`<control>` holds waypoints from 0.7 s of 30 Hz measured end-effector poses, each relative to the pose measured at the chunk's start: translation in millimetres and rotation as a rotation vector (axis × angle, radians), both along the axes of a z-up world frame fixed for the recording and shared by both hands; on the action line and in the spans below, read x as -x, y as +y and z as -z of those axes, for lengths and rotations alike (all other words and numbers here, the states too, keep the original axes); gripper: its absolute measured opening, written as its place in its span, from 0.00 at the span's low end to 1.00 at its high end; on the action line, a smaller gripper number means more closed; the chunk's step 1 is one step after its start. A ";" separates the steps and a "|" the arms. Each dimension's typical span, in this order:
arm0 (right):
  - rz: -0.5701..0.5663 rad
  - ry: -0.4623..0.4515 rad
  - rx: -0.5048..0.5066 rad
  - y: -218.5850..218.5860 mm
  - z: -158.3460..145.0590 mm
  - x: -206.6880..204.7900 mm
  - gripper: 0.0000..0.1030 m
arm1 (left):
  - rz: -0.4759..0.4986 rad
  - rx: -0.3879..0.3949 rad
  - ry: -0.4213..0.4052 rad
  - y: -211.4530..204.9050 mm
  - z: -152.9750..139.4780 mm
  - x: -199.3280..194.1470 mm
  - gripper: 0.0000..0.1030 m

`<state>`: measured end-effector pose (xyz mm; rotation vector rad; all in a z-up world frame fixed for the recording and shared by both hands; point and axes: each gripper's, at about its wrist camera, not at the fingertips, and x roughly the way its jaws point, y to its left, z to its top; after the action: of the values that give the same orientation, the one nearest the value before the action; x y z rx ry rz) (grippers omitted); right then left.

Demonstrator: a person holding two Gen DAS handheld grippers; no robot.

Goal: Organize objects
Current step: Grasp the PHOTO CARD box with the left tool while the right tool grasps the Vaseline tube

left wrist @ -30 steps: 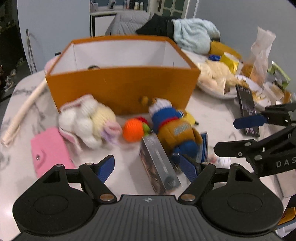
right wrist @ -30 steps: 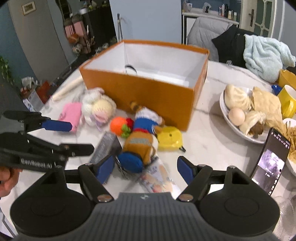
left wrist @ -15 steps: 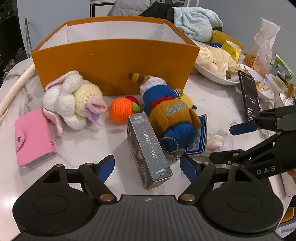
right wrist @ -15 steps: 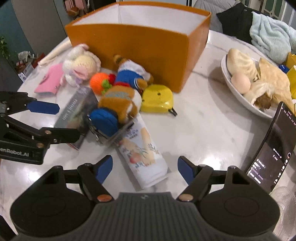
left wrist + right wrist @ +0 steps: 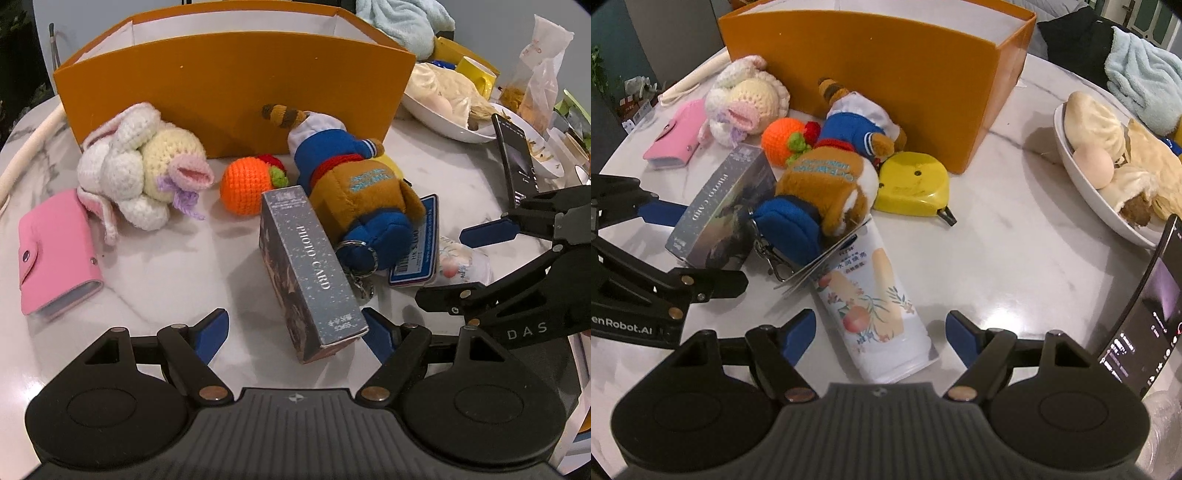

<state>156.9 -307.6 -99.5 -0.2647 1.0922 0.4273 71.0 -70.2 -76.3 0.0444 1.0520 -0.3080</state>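
Note:
An orange box (image 5: 229, 85) stands at the back of the marble table. In front of it lie a crochet bunny (image 5: 144, 173), an orange crochet ball (image 5: 247, 184), a plush raccoon (image 5: 354, 192), a grey photo card box (image 5: 310, 273) and a pink wallet (image 5: 55, 247). My left gripper (image 5: 295, 332) is open, with the card box's near end between its fingers, untouched on the left side. My right gripper (image 5: 881, 332) is open around a white flowered tube (image 5: 875, 306), its pads clear of it. The plush's tag lies over the tube's far end. A yellow tape measure (image 5: 912, 184) sits beside the plush.
A white plate of buns (image 5: 1086, 177) and a propped phone (image 5: 1137, 321) stand to the right. A light blue towel (image 5: 1145, 85) and a yellow mug (image 5: 476, 74) are behind them. A pale rolled stick (image 5: 29, 144) lies at the left edge.
Both grippers have sunk toward the table and tipped downward. The card box and the tube now sit between their fingers. No object has moved.

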 end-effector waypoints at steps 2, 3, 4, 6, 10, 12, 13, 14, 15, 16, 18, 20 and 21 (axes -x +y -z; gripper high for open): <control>-0.002 0.002 0.005 1.8 1.6 -0.8 0.76 | -0.009 0.013 0.002 1.9 -0.1 -0.7 0.89; -0.005 0.003 0.005 2.7 2.2 -0.9 0.76 | -0.015 0.021 0.005 3.1 0.2 -1.0 0.89; -0.008 0.004 0.006 3.8 2.4 -1.2 0.76 | -0.020 0.028 0.006 3.9 0.6 -1.5 0.89; -0.015 0.004 0.008 5.7 3.2 -1.1 0.75 | -0.025 0.033 0.004 4.8 0.7 -2.7 0.89; -0.032 -0.003 0.011 9.1 4.0 -0.7 0.75 | -0.029 0.029 -0.011 3.9 0.3 -5.6 0.89; -0.039 -0.007 0.010 11.5 4.1 -1.4 0.74 | -0.035 0.033 -0.017 4.4 0.2 -6.9 0.89; -0.047 -0.013 0.008 12.7 4.1 -1.0 0.73 | -0.038 0.035 -0.019 4.8 0.3 -7.4 0.89; -0.056 -0.019 0.006 13.8 4.3 -0.3 0.72 | -0.039 0.037 -0.020 4.8 0.8 -7.9 0.89; -0.065 -0.024 0.005 15.1 4.1 0.1 0.71 | -0.039 0.039 -0.021 5.1 1.2 -8.2 0.89; -0.067 -0.026 0.008 16.2 4.0 0.1 0.71 | -0.037 0.039 -0.021 4.8 1.6 -8.6 0.89; -0.070 -0.022 0.006 16.5 3.9 -0.8 0.69 | -0.030 0.039 -0.019 4.2 2.4 -8.8 0.86; -0.084 -0.025 0.004 17.0 3.3 0.0 0.66 | -0.018 0.044 -0.018 3.7 2.7 -8.2 0.83; -0.092 -0.032 0.005 16.7 3.3 1.4 0.62 | -0.012 0.042 -0.021 3.1 2.2 -7.7 0.82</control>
<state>155.6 -290.8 -102.9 -0.3260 1.0524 0.5008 78.7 -67.1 -78.5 0.0034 1.0242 -0.3178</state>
